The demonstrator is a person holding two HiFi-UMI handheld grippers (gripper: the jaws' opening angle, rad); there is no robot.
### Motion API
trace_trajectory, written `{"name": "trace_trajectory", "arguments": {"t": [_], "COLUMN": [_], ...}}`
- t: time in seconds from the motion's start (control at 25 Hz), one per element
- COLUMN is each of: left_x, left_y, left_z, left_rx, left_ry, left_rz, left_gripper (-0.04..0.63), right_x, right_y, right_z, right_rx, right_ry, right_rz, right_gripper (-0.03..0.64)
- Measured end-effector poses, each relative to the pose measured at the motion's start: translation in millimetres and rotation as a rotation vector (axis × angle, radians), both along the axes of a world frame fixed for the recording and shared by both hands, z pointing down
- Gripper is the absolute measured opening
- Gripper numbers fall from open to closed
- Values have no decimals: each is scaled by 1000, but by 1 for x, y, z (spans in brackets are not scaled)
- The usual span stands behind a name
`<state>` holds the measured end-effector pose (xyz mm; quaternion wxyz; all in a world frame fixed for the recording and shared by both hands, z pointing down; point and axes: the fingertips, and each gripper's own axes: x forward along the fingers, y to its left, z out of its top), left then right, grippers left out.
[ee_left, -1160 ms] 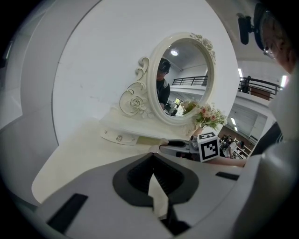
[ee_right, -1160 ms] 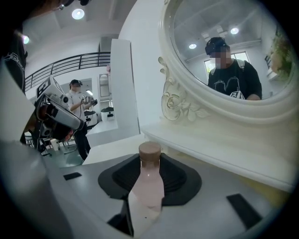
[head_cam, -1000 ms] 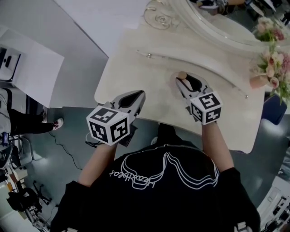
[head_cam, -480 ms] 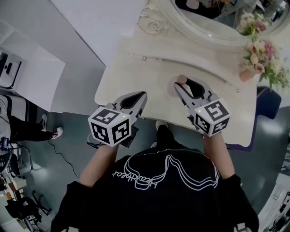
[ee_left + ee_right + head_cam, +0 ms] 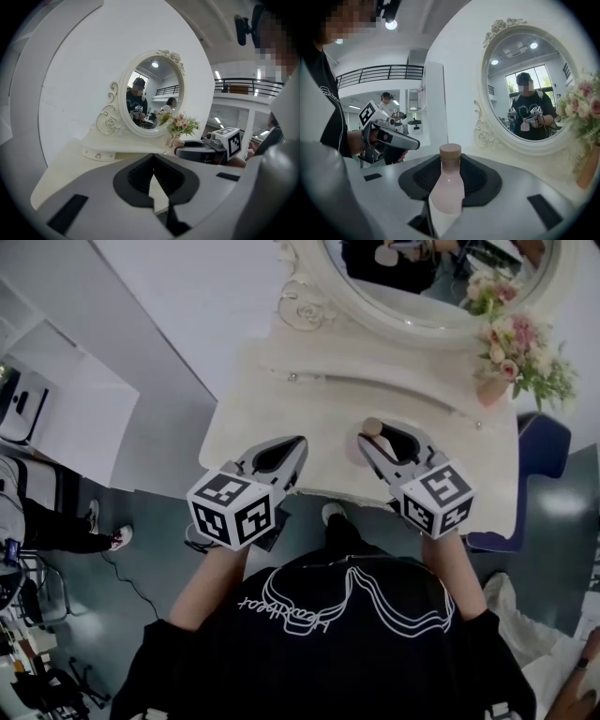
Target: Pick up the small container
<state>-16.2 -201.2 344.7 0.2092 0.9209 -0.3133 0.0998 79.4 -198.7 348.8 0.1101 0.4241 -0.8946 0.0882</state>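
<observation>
A small pale-pink bottle [image 5: 446,185] with a tan cap [image 5: 373,426] stands upright between the jaws of my right gripper [image 5: 386,439], which is shut on it and holds it above the cream vanity table [image 5: 262,390]. In the right gripper view the bottle rises out of the jaws in front of the oval mirror [image 5: 534,89]. My left gripper [image 5: 279,454] hovers at the table's near edge, to the left of the right one; its jaws meet with nothing between them.
An ornate white mirror [image 5: 422,287] stands at the back of the table, with a pink vase of flowers [image 5: 511,357] at its right. A blue seat [image 5: 544,456] is to the table's right. White cabinets [image 5: 66,399] stand on the left.
Both grippers have risen and drawn back toward the table's near edge, the right one carrying the bottle up with it. The view has tilted, showing more of the mirror.
</observation>
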Motion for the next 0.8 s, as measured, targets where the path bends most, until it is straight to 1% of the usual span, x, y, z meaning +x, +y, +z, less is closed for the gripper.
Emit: {"name": "trace_trajectory", "arguments": {"t": [0.16, 0.36, 0.8], "left_x": [2, 3, 17], "left_y": [7, 7, 10], "left_z": [-5, -8, -6], "left_rx": [11, 24, 22], "left_ry": [4, 12, 16], "left_rz": [16, 16, 51], "left_gripper": [3, 3, 2], "right_x": [0, 1, 11], "right_y": [10, 16, 22], "right_z": [-1, -3, 1], "right_rx": [-7, -6, -9], "right_ry": [-17, -33, -20], "right_rz": [3, 18, 55], "right_gripper": [133, 133, 133]}}
